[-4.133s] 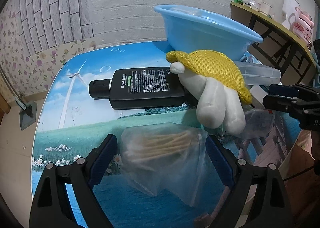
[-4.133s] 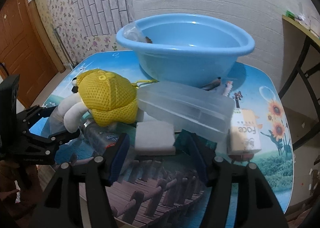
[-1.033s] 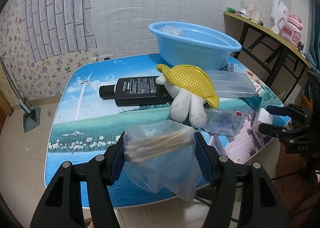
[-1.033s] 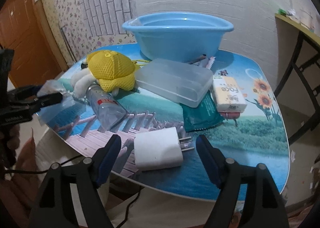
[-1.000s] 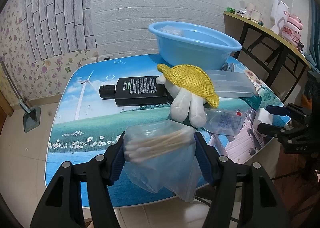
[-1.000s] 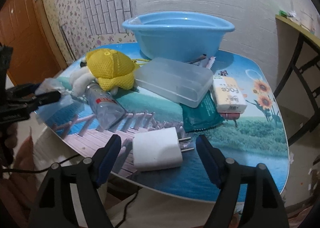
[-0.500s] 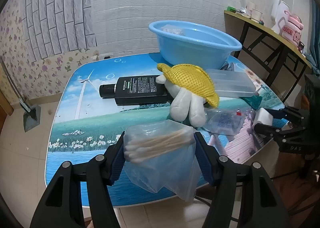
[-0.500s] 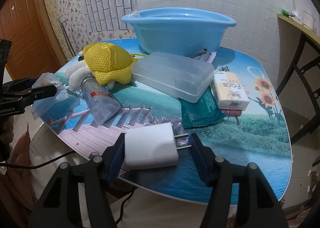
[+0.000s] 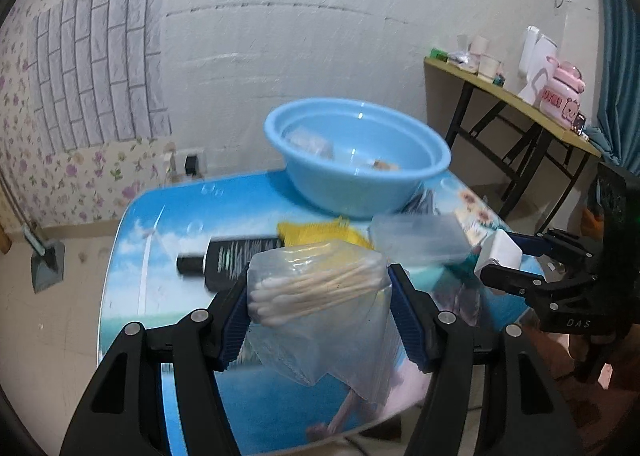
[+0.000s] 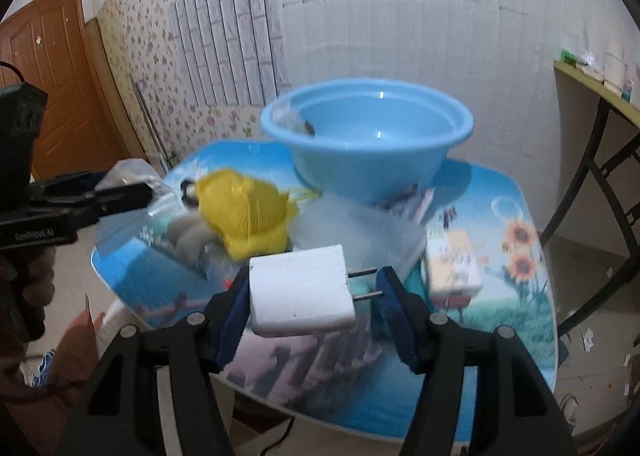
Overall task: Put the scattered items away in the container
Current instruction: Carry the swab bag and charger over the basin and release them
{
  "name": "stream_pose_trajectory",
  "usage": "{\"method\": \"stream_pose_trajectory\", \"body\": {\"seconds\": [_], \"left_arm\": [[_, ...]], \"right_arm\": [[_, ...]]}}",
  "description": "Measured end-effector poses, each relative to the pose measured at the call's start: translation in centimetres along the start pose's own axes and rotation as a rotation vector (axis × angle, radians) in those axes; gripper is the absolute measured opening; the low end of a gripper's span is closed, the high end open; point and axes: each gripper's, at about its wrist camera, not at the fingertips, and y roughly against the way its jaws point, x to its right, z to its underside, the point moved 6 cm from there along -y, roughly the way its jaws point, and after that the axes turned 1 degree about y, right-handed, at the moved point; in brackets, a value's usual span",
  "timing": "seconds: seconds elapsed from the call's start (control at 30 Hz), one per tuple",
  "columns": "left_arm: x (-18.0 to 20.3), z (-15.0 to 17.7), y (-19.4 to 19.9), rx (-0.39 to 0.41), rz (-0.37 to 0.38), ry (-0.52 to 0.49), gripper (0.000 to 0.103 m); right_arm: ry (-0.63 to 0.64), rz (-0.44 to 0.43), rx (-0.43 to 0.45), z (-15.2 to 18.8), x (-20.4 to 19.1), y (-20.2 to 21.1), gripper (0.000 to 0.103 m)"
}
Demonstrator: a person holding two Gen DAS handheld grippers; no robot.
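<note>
My left gripper [image 9: 318,302] is shut on a clear bag of cotton swabs [image 9: 320,280], held up over the table's near edge. My right gripper [image 10: 314,296] is shut on a white charger plug [image 10: 300,292]: one pad presses its body, the other its two prongs. The blue basin [image 9: 360,188] stands at the far side of the table with a few small items inside. From the left wrist view the right gripper [image 9: 496,262] shows at the right with the charger [image 9: 500,252]. In the right wrist view the left gripper [image 10: 124,192] shows at the left with the bag [image 10: 132,172].
On the picture-printed table [image 10: 500,328] lie a black bottle [image 9: 236,256], a yellow mesh plush toy [image 10: 248,212], a clear plastic box [image 9: 416,240] and a soap carton [image 10: 452,268], all in front of the basin. A side table [image 9: 520,104] stands at the right.
Both grippers have risen with their loads; the table and basin now sit lower and farther off. The right jaws closed onto the charger and lifted it off the table.
</note>
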Motion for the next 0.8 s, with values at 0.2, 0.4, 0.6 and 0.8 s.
{"method": "stream_pose_trajectory", "body": {"seconds": [0.2,0.4,0.6,0.8], "left_arm": [[1.0,-3.5,-1.4,0.031,0.019,-0.030,0.063],[2.4,-6.7,-3.6,0.047,0.038,-0.068,0.063],[3.3,-8.6,-6.6,0.029,0.058,-0.099,0.063],[3.6,-9.5,-9.8,-0.003,0.060,-0.110,0.064]], "right_arm": [[-0.001,0.039,0.021,-3.7,1.2,-0.8,0.061],[-0.007,0.037,0.040,-6.3,2.6,-2.5,0.061],[-0.016,0.042,0.050,-7.9,4.6,-4.6,0.061],[-0.031,0.047,0.047,-8.9,6.5,-6.6,0.061]]}}
